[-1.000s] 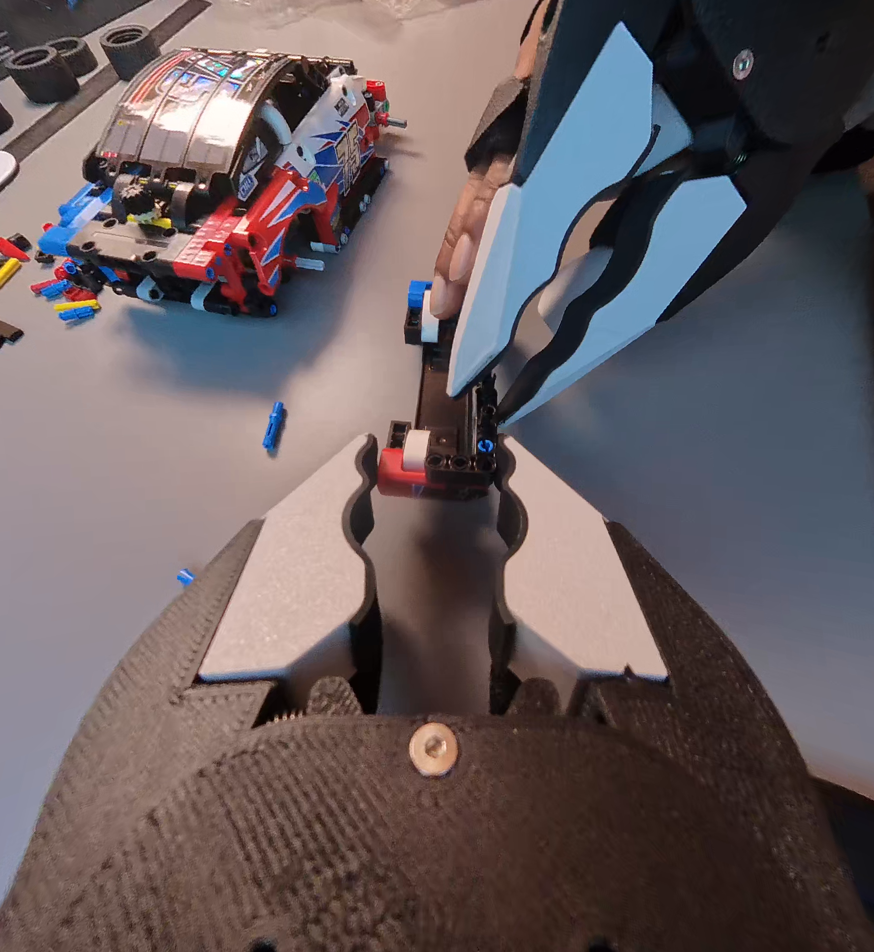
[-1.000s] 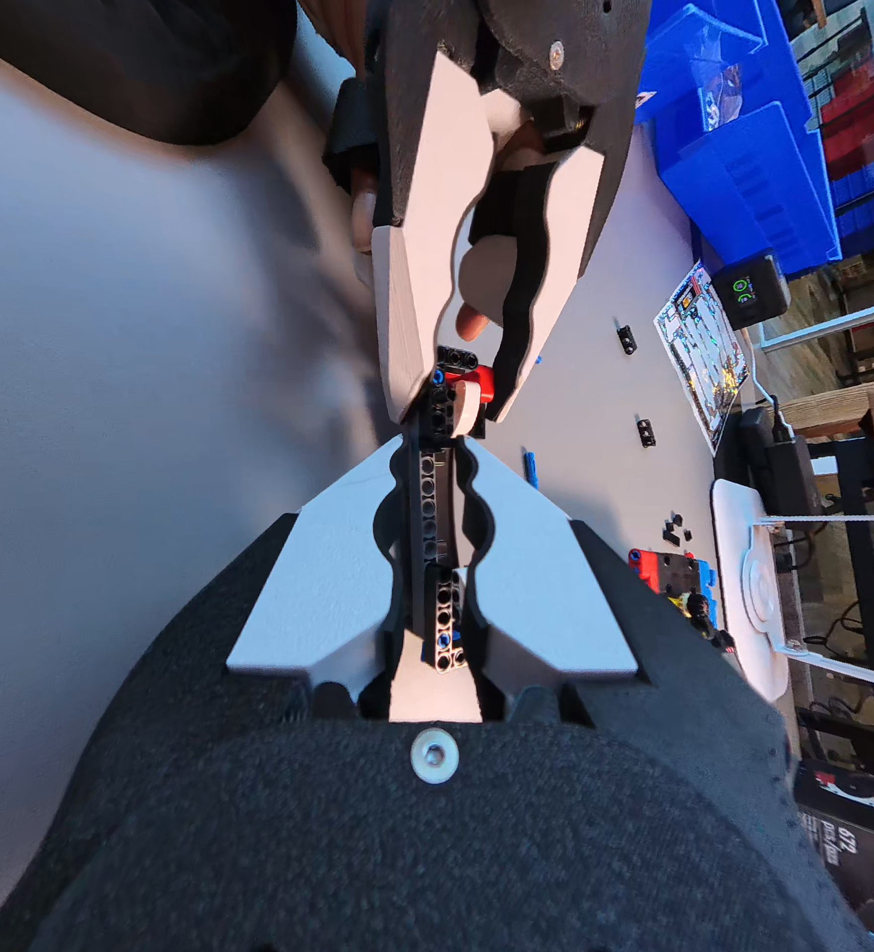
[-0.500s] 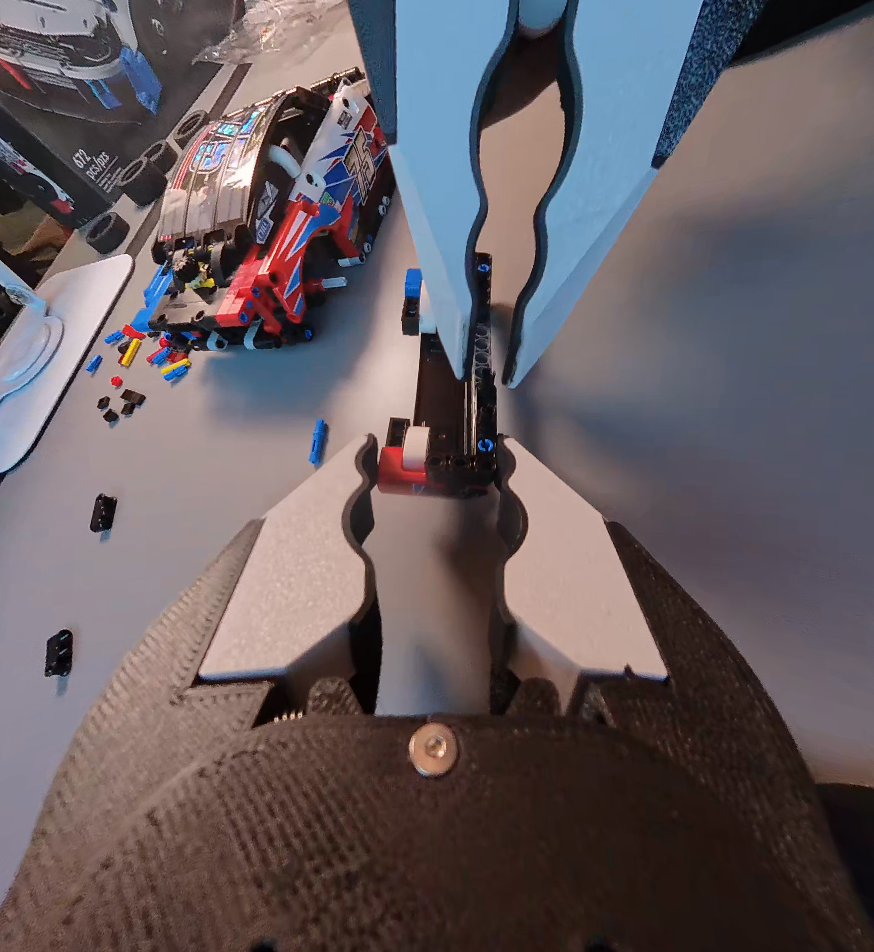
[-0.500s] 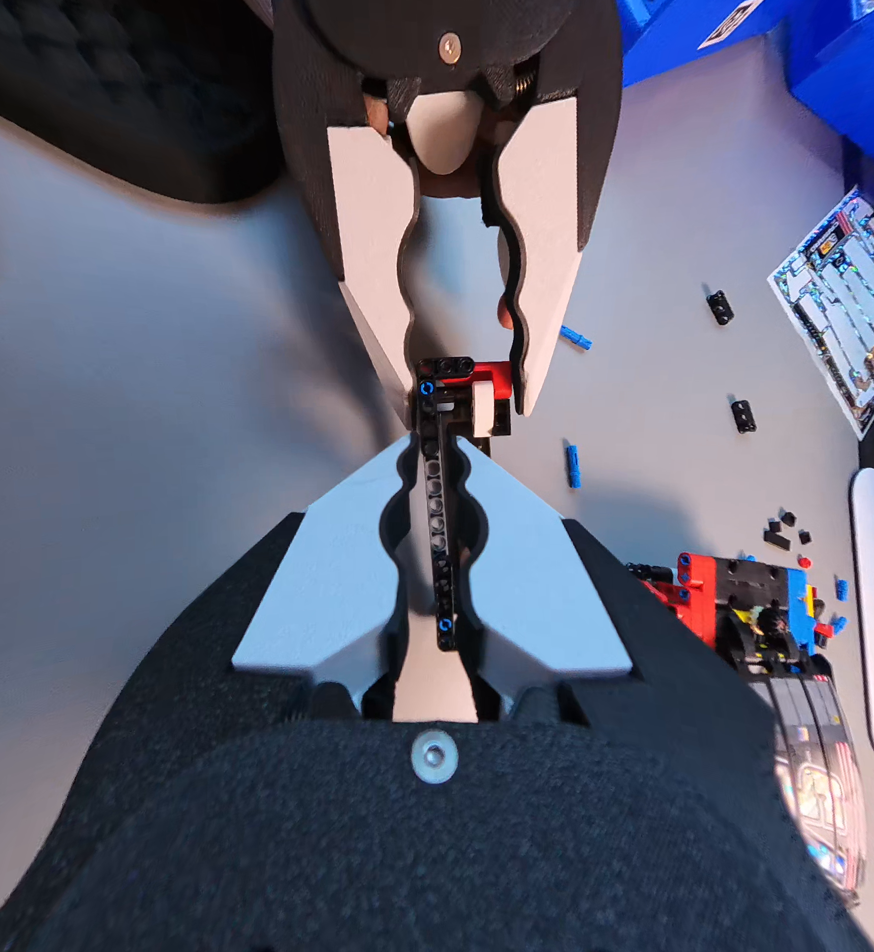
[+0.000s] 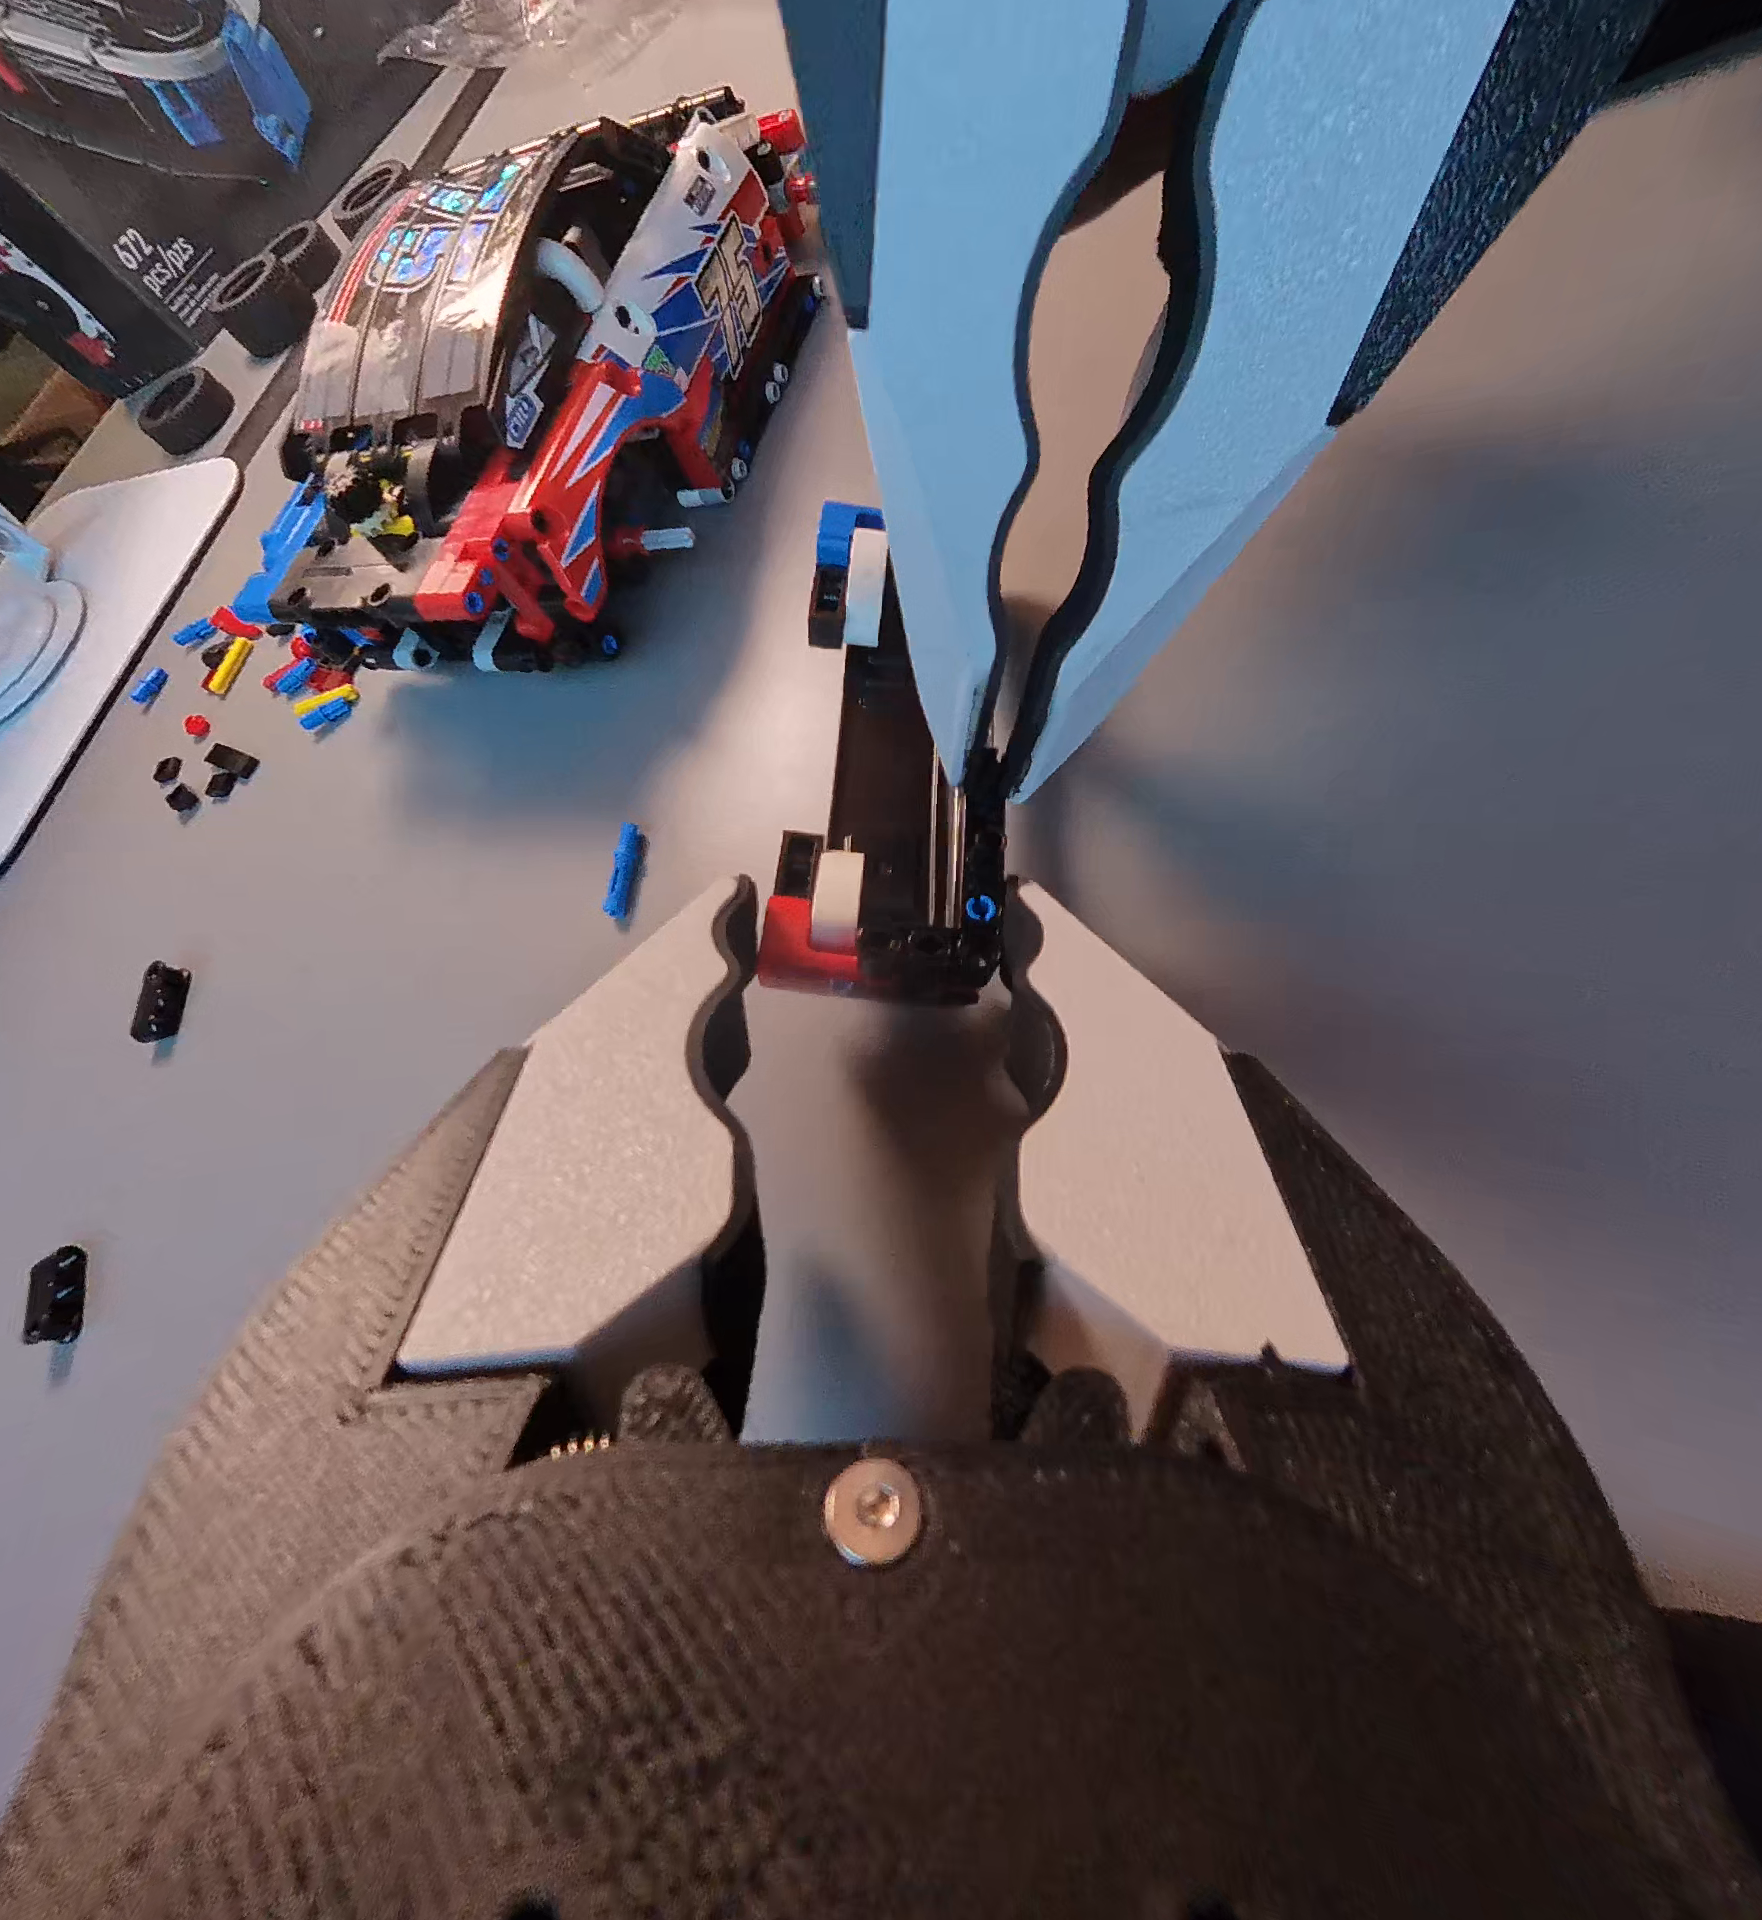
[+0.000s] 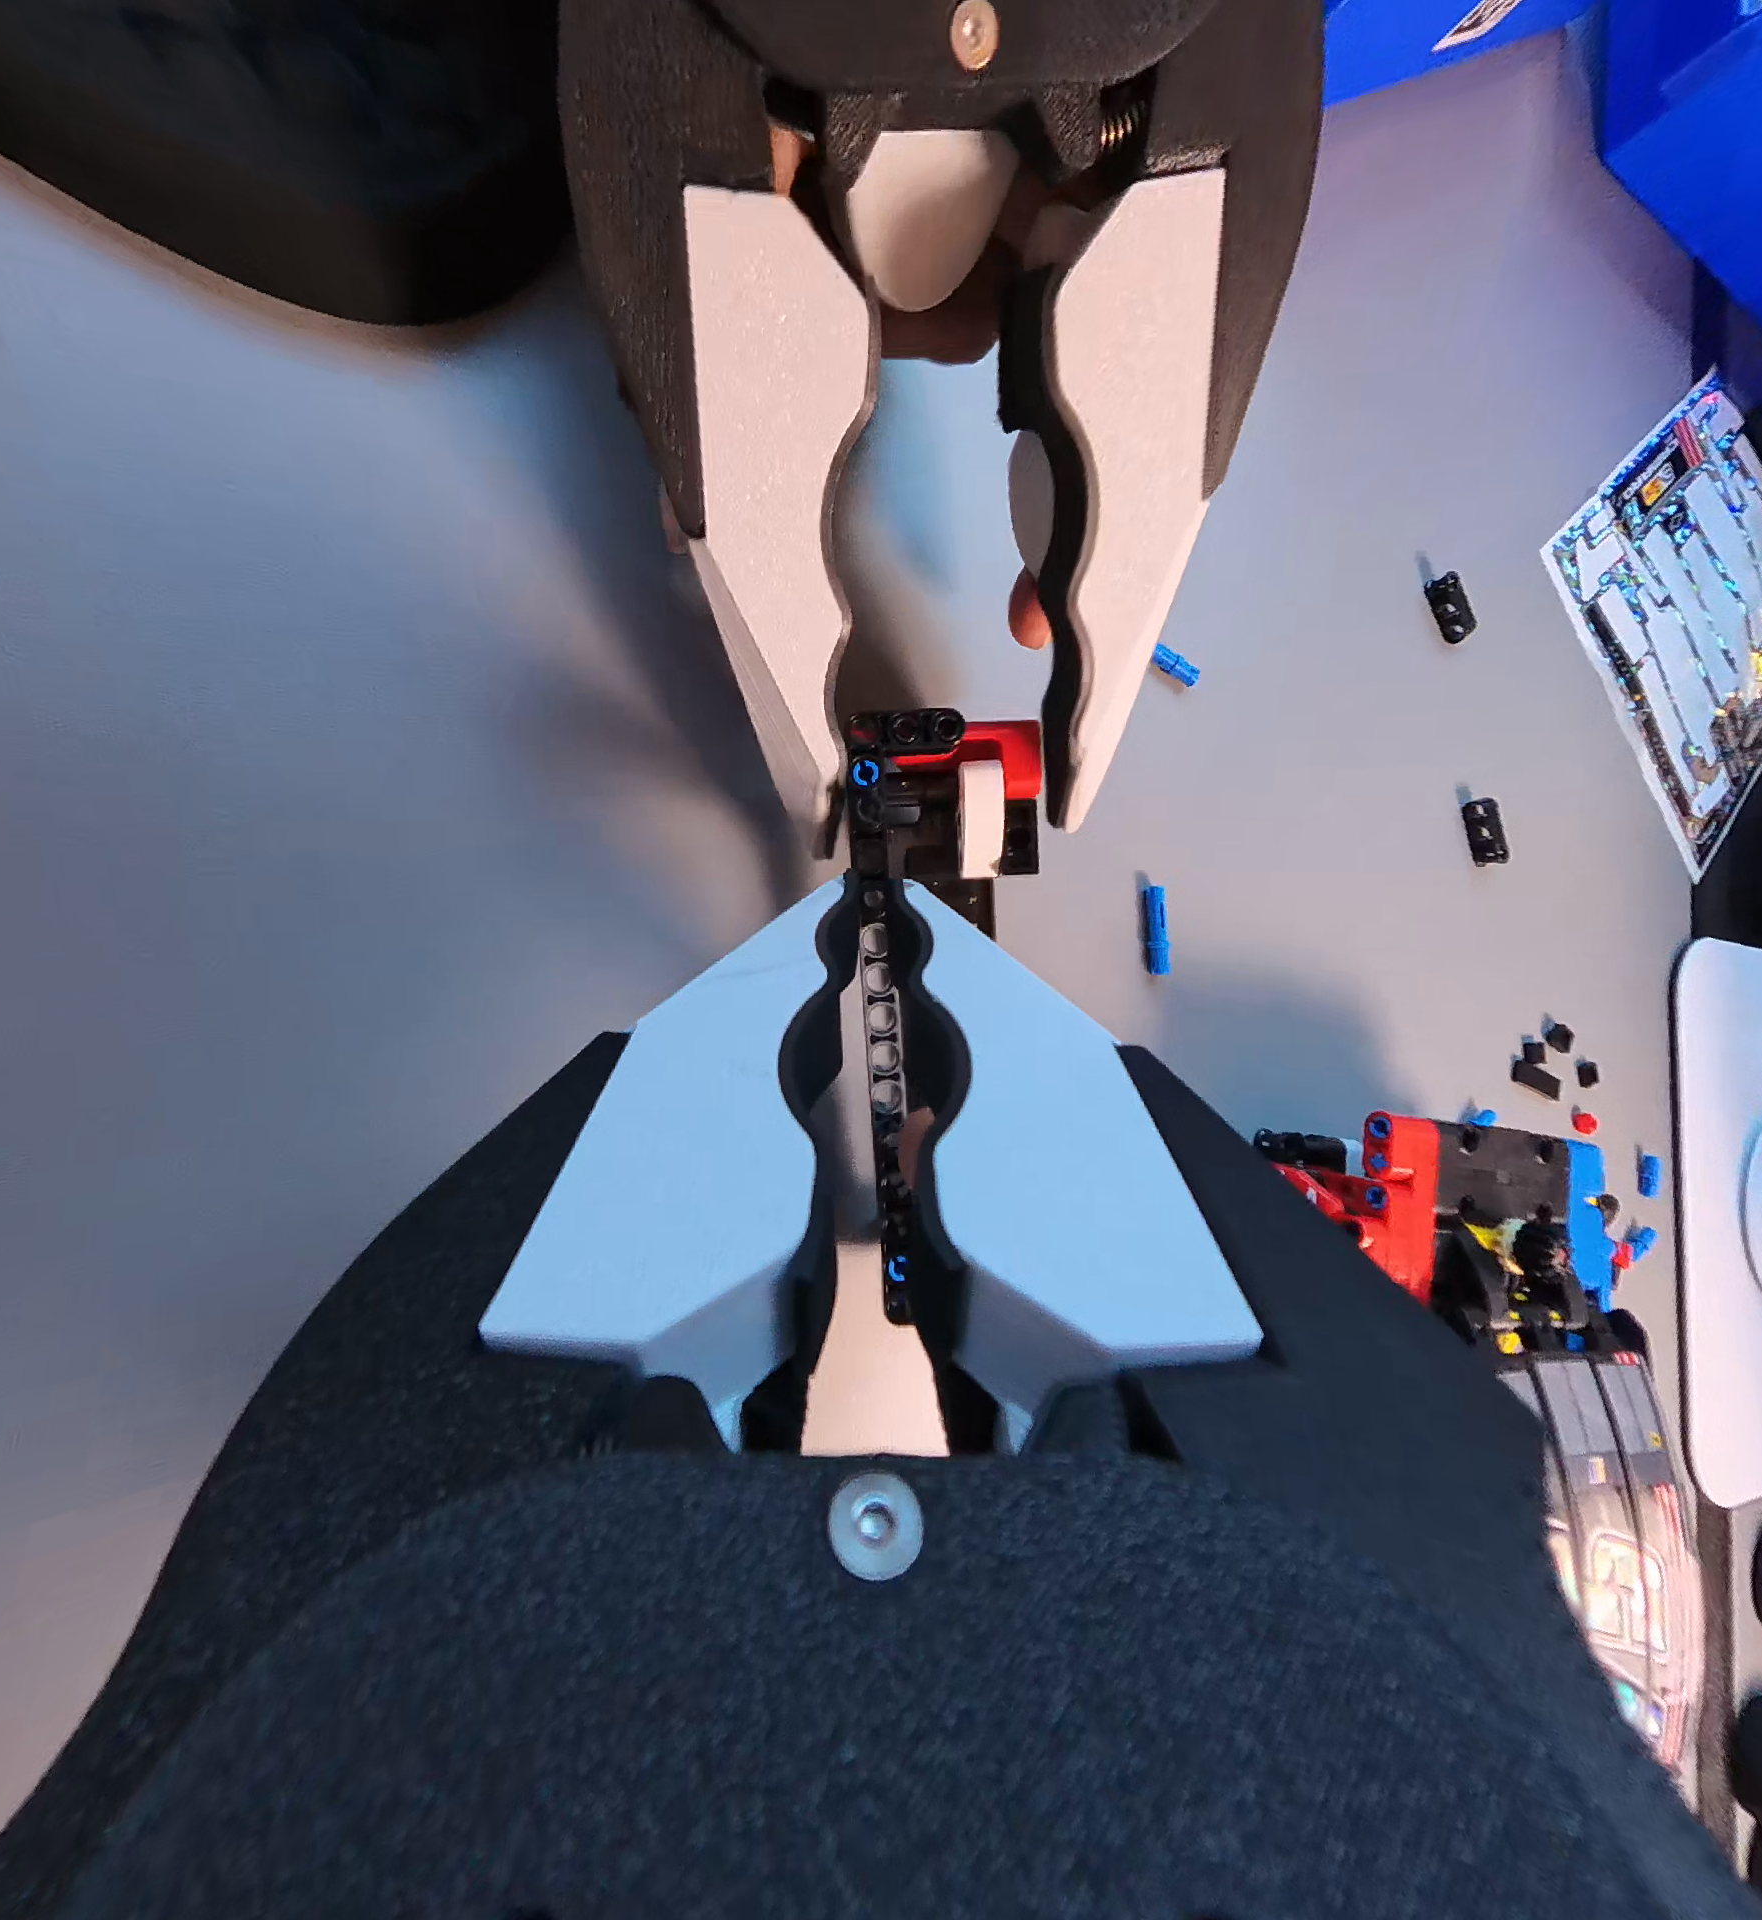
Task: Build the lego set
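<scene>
A long black lego sub-assembly (image 5: 887, 748) with a red and white end (image 5: 804, 925) is held between both grippers above the grey table (image 5: 1479, 935). My left gripper (image 5: 882, 904) is shut on its red, white and black end; it shows from the front in the right wrist view (image 6: 944, 816). My right gripper (image 6: 872, 894) is shut on the sub-assembly's long black holed beam (image 6: 882, 1039) and points straight at the left gripper. It shows in the left wrist view (image 5: 991, 774). The part-built red, white and blue race car (image 5: 544, 395) stands on the table to the left.
Loose small pieces (image 5: 264, 686), a blue pin (image 5: 624, 871) and two black connectors (image 5: 160, 1000) lie near the car. Black tyres (image 5: 274, 291) and the set's box (image 5: 77, 156) are behind it, with a white stand base (image 5: 25, 665). A sticker sheet (image 6: 1687, 623) and blue bins (image 6: 1739, 135) are nearby. The tips of both grippers are at nearly the same place.
My right gripper has swung from a slanted grip to straight in line with the sub-assembly, facing the left gripper. Both wrist views have turned over the table. The left grip is unchanged.
</scene>
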Available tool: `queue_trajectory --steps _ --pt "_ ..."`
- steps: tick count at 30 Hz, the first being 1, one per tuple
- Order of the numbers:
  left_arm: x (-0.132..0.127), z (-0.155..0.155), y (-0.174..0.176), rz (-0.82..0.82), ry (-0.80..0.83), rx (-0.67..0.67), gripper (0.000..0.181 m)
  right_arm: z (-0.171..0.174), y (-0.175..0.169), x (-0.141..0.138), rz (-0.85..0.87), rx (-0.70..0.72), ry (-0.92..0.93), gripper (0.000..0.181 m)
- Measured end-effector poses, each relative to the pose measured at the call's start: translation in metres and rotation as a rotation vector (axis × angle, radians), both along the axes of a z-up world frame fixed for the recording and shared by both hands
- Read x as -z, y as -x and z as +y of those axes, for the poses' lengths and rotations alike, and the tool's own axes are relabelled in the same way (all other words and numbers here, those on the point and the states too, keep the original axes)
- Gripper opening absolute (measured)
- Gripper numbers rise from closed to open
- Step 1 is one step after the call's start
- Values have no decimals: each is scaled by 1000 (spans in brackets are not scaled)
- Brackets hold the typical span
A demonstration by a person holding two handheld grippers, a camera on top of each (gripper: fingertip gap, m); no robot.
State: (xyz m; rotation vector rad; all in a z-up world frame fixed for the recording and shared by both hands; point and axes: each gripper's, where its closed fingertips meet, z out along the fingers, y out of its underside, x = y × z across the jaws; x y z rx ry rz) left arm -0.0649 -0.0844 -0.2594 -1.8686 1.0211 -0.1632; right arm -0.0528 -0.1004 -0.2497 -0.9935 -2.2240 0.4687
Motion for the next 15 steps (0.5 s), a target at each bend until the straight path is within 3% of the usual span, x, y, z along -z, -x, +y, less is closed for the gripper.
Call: queue_trajectory --steps 3,6,15 --pt "0 2 -4 -51 56 -7 58 -3 1 -2 22 -17 15 1" --pt "4 2 -10 -21 65 18 46 -7 2 -3 22 -46 26 0" --pt "12 1 -15 13 108 19 44 -10 0 -5 39 -36 113 0"
